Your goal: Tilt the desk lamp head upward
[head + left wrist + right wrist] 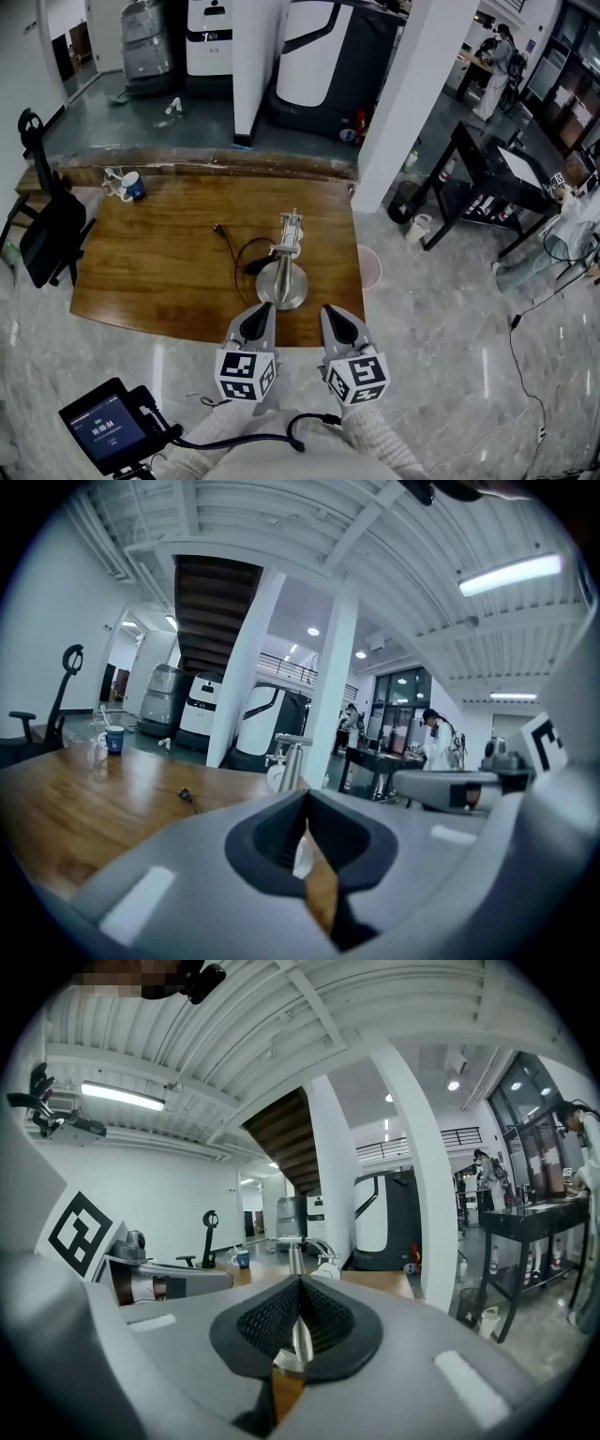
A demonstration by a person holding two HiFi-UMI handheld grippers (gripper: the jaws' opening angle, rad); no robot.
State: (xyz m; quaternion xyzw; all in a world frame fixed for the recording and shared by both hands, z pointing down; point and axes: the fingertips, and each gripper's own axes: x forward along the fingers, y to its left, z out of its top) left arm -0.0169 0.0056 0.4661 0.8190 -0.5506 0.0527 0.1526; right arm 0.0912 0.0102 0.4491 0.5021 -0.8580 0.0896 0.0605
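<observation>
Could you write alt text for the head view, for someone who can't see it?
A silver desk lamp stands near the front edge of a wooden table. The left gripper and right gripper, both shut, point toward it from the near side.

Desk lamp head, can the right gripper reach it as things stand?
Probably yes: nothing stands between the right gripper and the desk lamp head just ahead; its jaws are shut, so grasping needs opening first.

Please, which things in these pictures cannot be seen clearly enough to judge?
- Head view: tilt of the desk lamp head, foreshortened from above.
- Both gripper views: lamp base, mostly hidden behind the shut jaws.
- Head view: print on the blue cup, too small.
</observation>
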